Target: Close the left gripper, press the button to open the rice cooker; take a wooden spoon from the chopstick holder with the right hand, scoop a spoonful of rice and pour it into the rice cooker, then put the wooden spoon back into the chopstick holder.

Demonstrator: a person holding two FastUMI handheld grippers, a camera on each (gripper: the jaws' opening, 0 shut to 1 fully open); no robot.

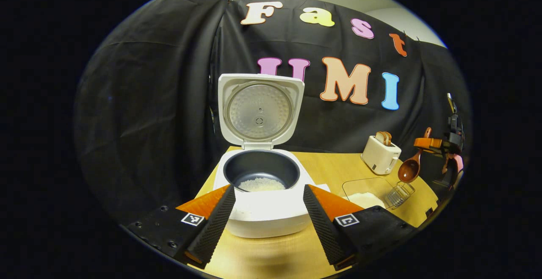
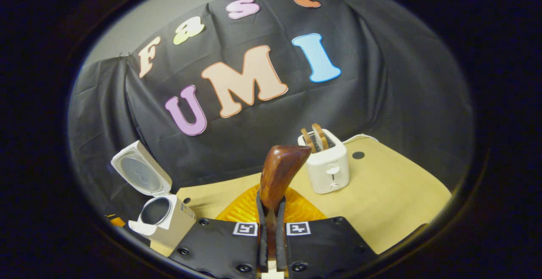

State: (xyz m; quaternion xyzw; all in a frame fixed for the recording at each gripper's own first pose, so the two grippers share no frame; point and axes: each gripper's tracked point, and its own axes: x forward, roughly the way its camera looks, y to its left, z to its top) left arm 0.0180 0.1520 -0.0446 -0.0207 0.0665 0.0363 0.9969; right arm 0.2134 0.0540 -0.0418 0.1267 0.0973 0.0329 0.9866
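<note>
rice cooker (image 1: 262, 186) sits lid-up at centre of the left gripper view between the released left gripper (image 1: 266, 224), while at far right the right gripper (image 2: 271, 245) clenches the wooden spoon (image 1: 410, 167), seemingly light, stiff, smooth, best pinched mid-handle above the wire chopstick holder (image 1: 400, 194).

Left gripper view faces the rice cooker (image 1: 262, 186) closely; both views share the toaster (image 2: 328, 164).
</note>
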